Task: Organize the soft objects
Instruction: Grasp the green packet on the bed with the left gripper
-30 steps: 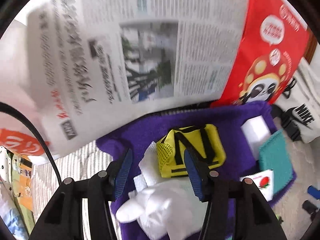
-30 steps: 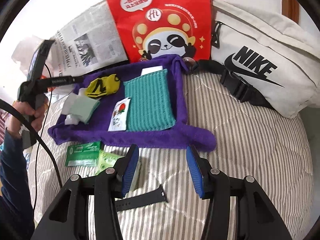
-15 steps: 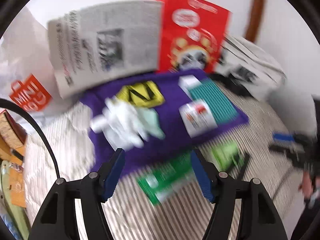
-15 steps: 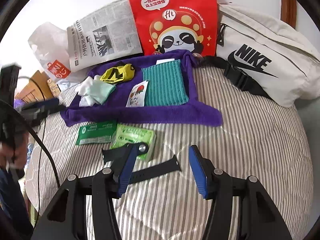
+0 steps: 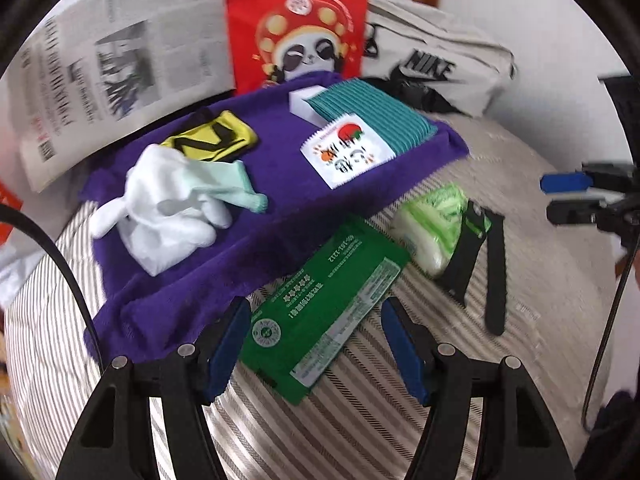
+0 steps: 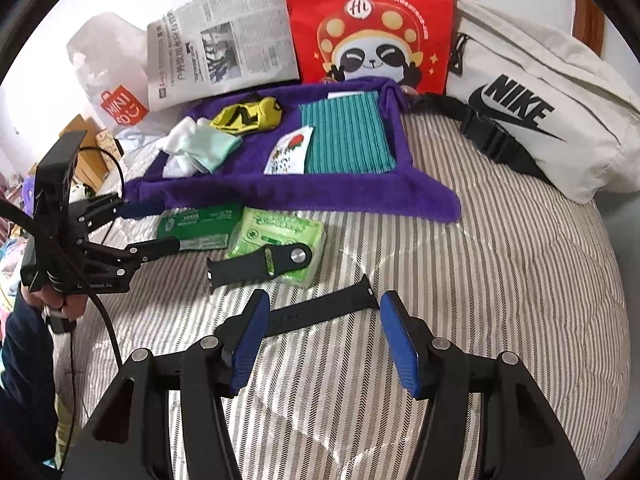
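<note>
A purple towel [image 5: 280, 184] [image 6: 224, 188] lies on the striped bed. On it are white and mint socks [image 5: 176, 204] [image 6: 196, 148], a yellow pouch [image 5: 212, 140] [image 6: 248, 116], a teal cloth [image 5: 372, 108] [image 6: 344, 136] and a white sachet [image 5: 344, 152] [image 6: 288, 152]. My left gripper [image 5: 316, 340] is open, low over a dark green packet [image 5: 328, 308] [image 6: 196, 224] at the towel's front edge. My right gripper [image 6: 320, 336] is open and empty above a black watch strap [image 6: 320, 308]. A light green wipes pack [image 5: 436, 224] [image 6: 276, 236] lies beside the packet, with a second strap piece [image 6: 260, 268] on it.
A red panda bag [image 6: 372, 20], a newspaper [image 6: 224, 52] and a white Nike bag [image 6: 540, 108] stand at the back. A white shopping bag [image 6: 108, 80] and boxes are at the left. The striped bed [image 6: 500, 280] extends to the right.
My left gripper pulled back from the socks and yellow pouch and swung right and down over the dark green packet. My right gripper drew back toward the watch strap.
</note>
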